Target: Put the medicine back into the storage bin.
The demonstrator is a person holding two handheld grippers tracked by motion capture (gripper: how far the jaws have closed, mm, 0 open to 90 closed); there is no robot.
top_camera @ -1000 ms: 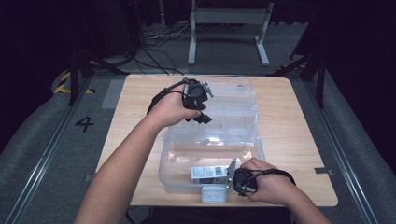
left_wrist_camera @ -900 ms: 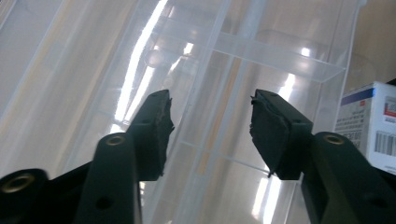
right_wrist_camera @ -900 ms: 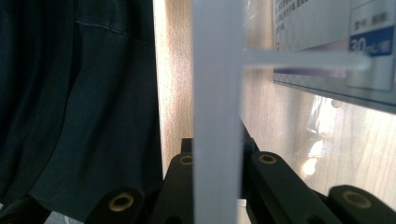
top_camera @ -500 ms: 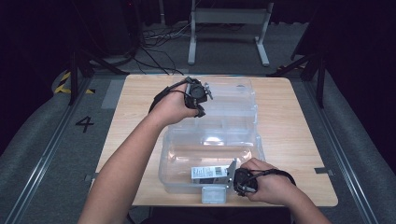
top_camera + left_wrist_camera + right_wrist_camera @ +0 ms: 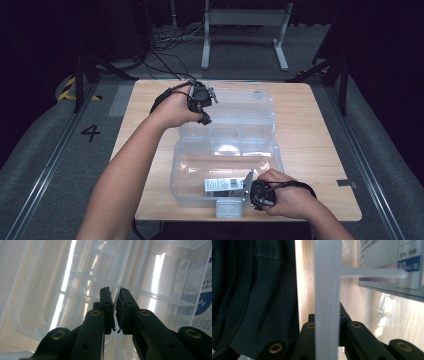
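Note:
An open clear plastic organizer box (image 5: 226, 149) lies on the wooden table (image 5: 320, 130), its far half divided into compartments. A printed label (image 5: 223, 186) sits in the near half. My left gripper (image 5: 204, 119) is at the far half's left corner. Its jaws have just been closing, and in the left gripper view it (image 5: 115, 300) is shut on a thin clear wall (image 5: 125, 265). At the box's near edge my right gripper (image 5: 248, 187) is shut. In the right gripper view it (image 5: 327, 312) clamps the translucent rim (image 5: 327, 277), with the label (image 5: 387, 260) beyond.
A small clear latch tab (image 5: 229, 207) sticks out over the table's near edge. A metal stand (image 5: 245, 30) and cables (image 5: 165, 37) lie on the floor behind the table. A dark sleeve (image 5: 254, 290) hangs left of the right gripper.
The left gripper's jaws have come together on the box wall, and the hand has shifted slightly left. The right hand and the box have not moved.

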